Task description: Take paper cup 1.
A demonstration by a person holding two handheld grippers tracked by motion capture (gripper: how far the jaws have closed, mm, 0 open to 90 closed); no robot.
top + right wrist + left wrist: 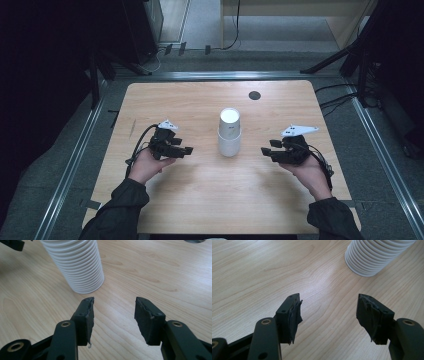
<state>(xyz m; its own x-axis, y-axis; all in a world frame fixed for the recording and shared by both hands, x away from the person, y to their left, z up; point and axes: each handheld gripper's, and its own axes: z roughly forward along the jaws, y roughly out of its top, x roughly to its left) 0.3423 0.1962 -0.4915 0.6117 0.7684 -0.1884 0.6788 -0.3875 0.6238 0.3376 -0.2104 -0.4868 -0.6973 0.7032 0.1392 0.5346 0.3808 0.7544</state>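
A stack of white paper cups [229, 132] is seen upright near the middle of the wooden table [200, 200], its nested rims forming ribbed rings along the side. It is flanked by the left gripper [181, 148] and the right gripper [268, 150], each kept apart from it. Both pairs of jaws are spread, with nothing pinched between them.
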